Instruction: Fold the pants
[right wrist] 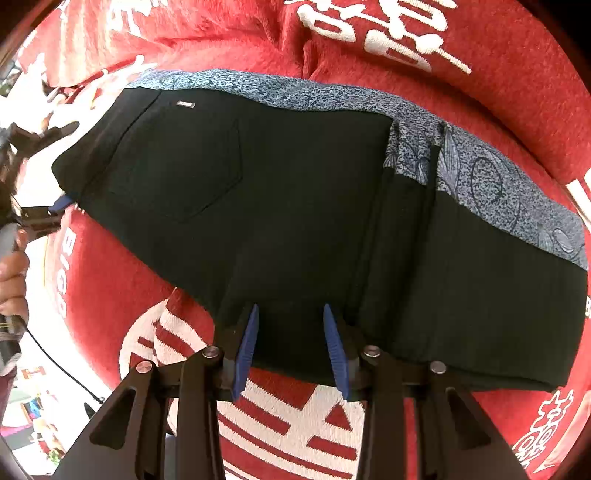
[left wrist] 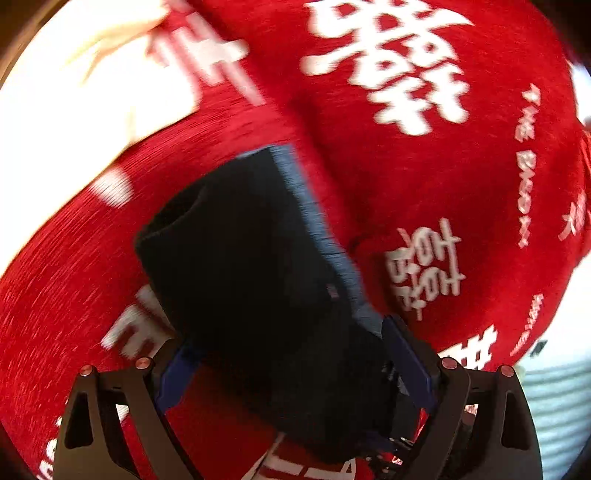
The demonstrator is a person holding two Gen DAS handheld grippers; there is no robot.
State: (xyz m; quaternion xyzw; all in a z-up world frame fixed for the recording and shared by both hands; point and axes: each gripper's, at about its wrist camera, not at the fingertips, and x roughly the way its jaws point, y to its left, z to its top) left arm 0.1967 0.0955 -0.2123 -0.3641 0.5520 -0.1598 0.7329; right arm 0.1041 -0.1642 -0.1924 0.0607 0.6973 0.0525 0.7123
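the black pants (right wrist: 295, 229) lie across a red blanket (right wrist: 498, 74), filling the right wrist view from nine o'clock to three o'clock, back pocket up, with a blue patterned band (right wrist: 480, 177) along the far edge.

the right claw (right wrist: 291, 350) stands with its blue pads (right wrist: 245, 350) parted around the near edge of the cloth at six o'clock; whether they pinch it i cannot tell. the left claw (left wrist: 295, 373) has dark fabric bunched between its pads and looks clenched on the pants, a rolled end rising toward eleven o'clock; that view is smeared by motion.

to fold well, i judge both claws should carry their edges at equal height, keep the cloth taut between them, and lay it so the hems meet squarely and the band lines up, then press out any trapped bulge.

the pants look like a smooth, stretchy knit, thick enough to hold a soft roll. the blanket is fuzzy, with white woven characters (right wrist: 369, 26), and will probably drag at sliding cloth, so lifting beats dragging.
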